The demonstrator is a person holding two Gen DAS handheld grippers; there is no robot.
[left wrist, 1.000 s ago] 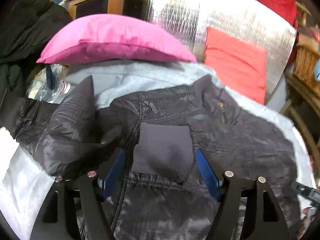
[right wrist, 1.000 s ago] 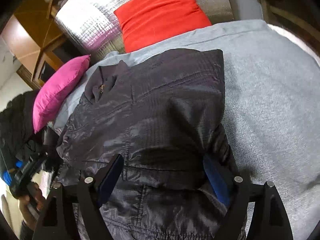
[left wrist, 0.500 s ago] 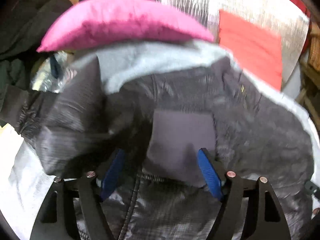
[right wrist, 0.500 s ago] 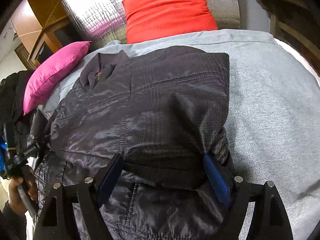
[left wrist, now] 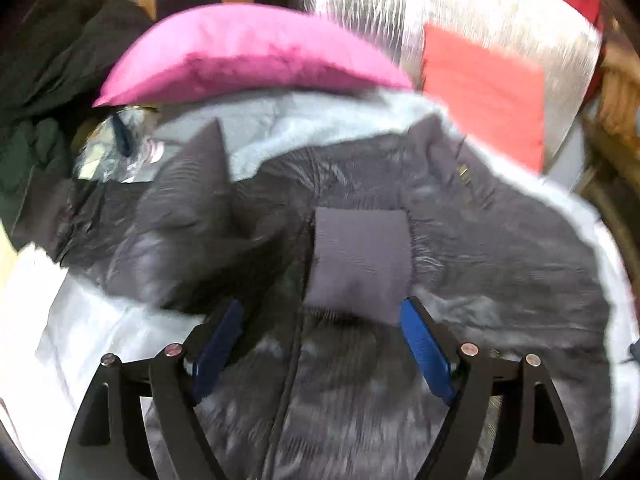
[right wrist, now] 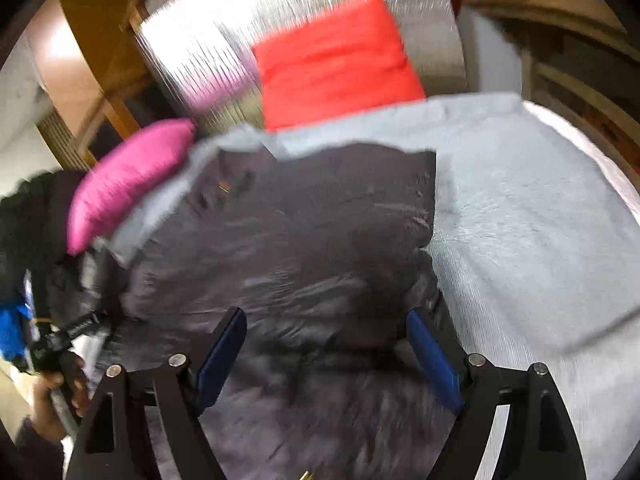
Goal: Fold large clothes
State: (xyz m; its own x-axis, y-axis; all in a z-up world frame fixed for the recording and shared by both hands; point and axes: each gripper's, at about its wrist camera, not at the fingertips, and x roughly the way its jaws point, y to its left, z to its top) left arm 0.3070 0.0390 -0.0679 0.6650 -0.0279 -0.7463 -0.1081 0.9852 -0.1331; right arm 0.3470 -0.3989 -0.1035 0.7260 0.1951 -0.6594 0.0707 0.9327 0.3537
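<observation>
A dark grey shiny jacket point(left wrist: 480, 248) lies spread on a light grey blanket point(left wrist: 280, 128), collar toward the far side. One sleeve is folded across the body, its knit cuff point(left wrist: 360, 260) on the front. My left gripper point(left wrist: 320, 316) is open, its blue pads either side of the cuff, just above the fabric. In the right wrist view the jacket point(right wrist: 300, 240) has its right side folded in. My right gripper point(right wrist: 326, 332) is open over the jacket's lower part. Both views are blurred by motion.
A pink cushion point(left wrist: 248, 56) and a red cushion point(left wrist: 484, 92) lie at the far end against a silver foil panel point(right wrist: 208, 52). Dark clothes point(left wrist: 48, 92) pile up at the left. The person's hand with the left gripper point(right wrist: 60, 364) shows at the left of the right wrist view.
Both grippers have pulled back and risen a little from the jacket, jaws still open. The folded sleeve and cuff stay on the jacket front.
</observation>
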